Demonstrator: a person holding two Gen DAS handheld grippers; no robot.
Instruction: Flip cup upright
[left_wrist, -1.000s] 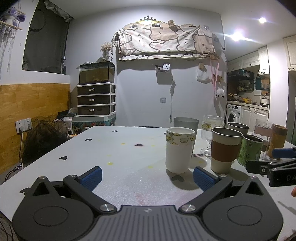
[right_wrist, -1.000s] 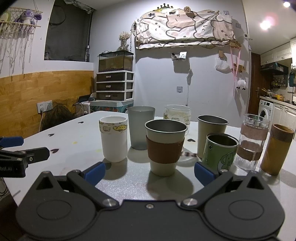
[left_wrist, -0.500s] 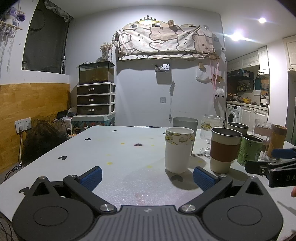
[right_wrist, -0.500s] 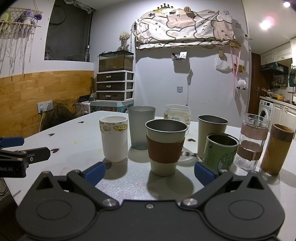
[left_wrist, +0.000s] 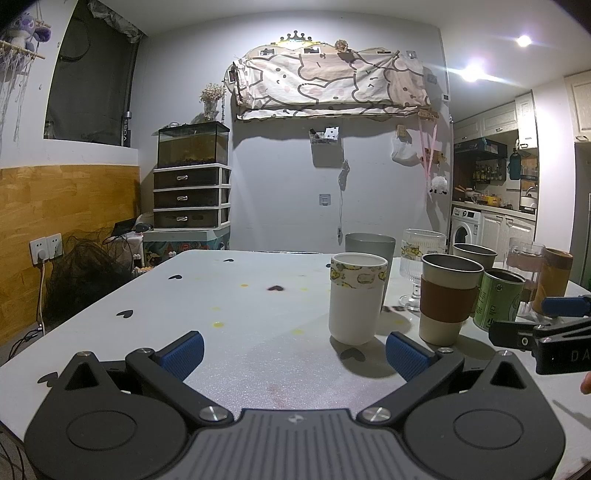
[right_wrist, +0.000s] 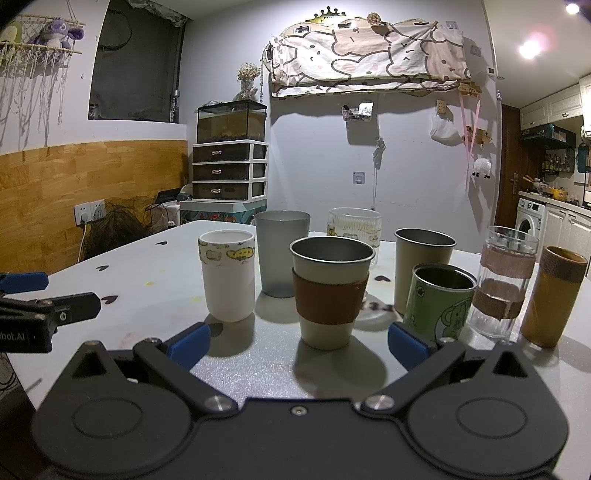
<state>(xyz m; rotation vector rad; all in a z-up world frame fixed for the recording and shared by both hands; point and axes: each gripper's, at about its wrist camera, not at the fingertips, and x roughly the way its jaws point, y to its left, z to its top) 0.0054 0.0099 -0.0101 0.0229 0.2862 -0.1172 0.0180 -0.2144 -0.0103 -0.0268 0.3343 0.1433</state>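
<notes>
We hold both grippers low over the near edge of the counter (left_wrist: 229, 295), and nothing sits between either pair of jaws. The left gripper (left_wrist: 293, 349) has its jaws spread wide, blue pads apart, and just ahead of its right pad stands the white cup (left_wrist: 356, 299) with the cartoon band, upright, mouth up. The right gripper (right_wrist: 298, 341) is spread wide too, and right in front of its gap stands the steel cup with the brown sleeve (right_wrist: 330, 291), also upright. Ahead and left of those jaws we see the white cup (right_wrist: 228, 275) again, with the grey tumbler (right_wrist: 281, 253) just behind and beside it. Further back sits a ribbed glass goblet (right_wrist: 354, 225), partly hidden by the sleeved cup. Ahead and right of the jaws we have a plain steel cup (right_wrist: 424, 258), the green tin (right_wrist: 439, 301) just in front of it near our right pad, then the clear glass with woven bands (right_wrist: 506, 282) and the amber cup (right_wrist: 554, 301) at the far right. Every cup we can make out stands mouth up. Each gripper's tip pokes into the other's view at the side edge.
</notes>
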